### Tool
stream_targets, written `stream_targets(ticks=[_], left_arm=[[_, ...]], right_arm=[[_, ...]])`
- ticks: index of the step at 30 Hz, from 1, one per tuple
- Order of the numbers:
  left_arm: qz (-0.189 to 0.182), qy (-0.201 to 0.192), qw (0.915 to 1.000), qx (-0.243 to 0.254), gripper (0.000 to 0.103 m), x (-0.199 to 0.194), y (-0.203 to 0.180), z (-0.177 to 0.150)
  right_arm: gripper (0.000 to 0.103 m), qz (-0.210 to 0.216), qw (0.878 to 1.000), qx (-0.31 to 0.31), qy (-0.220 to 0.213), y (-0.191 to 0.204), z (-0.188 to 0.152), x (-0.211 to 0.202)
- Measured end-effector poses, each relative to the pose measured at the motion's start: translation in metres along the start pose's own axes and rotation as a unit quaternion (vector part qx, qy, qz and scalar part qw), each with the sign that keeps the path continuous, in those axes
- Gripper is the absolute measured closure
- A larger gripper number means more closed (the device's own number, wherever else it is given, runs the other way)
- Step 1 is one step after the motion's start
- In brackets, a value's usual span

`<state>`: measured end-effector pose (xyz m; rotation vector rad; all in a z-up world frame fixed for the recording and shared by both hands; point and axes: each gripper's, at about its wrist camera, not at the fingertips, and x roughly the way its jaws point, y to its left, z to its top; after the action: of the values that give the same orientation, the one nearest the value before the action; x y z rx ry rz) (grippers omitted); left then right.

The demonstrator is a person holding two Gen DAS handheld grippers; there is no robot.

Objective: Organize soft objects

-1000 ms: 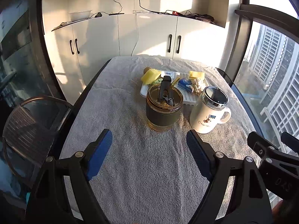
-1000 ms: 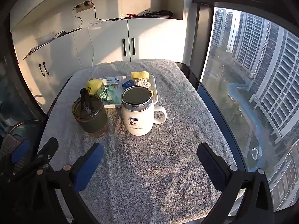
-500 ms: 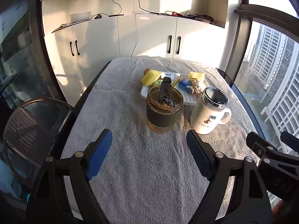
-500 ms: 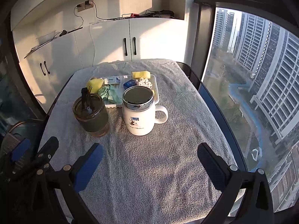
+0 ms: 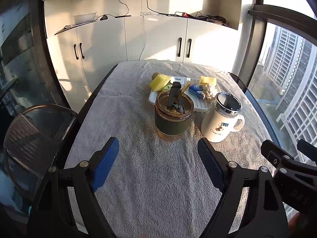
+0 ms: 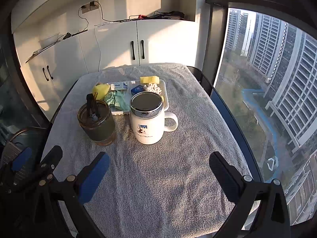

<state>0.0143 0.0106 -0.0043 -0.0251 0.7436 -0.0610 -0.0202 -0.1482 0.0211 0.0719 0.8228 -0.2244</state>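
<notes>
A white tray (image 6: 166,97) at the far middle of the table holds soft items: two yellow sponges (image 6: 101,90) (image 6: 149,79), a green cloth (image 6: 116,99), tissue packs (image 6: 118,85) and a white knotted piece (image 6: 152,87). In the left wrist view the same tray (image 5: 200,106) shows behind the cups. My left gripper (image 5: 158,160) hangs open over the towel, well short of the cups, nothing between its fingers. My right gripper (image 6: 158,170) is open too, empty, near the table's front edge.
An amber glass cup with a dark sleeve (image 5: 174,117) and a white lidded mug (image 5: 221,122) stand in front of the tray. A grey towel (image 6: 168,178) covers the table. A dark chair (image 5: 29,138) is at the left, a window at the right.
</notes>
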Motion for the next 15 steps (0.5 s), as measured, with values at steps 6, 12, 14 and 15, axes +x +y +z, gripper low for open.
stream_targets(ticks=[6, 12, 14, 15], left_arm=[[0.003, -0.004, 1.0000, 0.002, 0.022, -0.0012, -0.0010, -0.0003], [0.001, -0.001, 1.0000, 0.001, 0.022, -0.0009, -0.0006, -0.0004], [0.000, -0.002, 1.0000, 0.001, 0.022, -0.0013, -0.0004, -0.0005], [0.000, -0.003, 1.0000, 0.001, 0.022, -0.0014, -0.0006, -0.0007]], right_arm=[[0.000, 0.000, 1.000, 0.000, -0.001, 0.0002, 0.0002, -0.0004], [0.000, -0.001, 1.000, 0.002, -0.001, 0.0009, -0.0001, -0.0004], [0.000, -0.002, 1.000, 0.001, -0.002, 0.0012, -0.0005, -0.0005], [0.000, -0.002, 1.000, 0.002, -0.002, 0.0012, -0.0009, -0.0009]])
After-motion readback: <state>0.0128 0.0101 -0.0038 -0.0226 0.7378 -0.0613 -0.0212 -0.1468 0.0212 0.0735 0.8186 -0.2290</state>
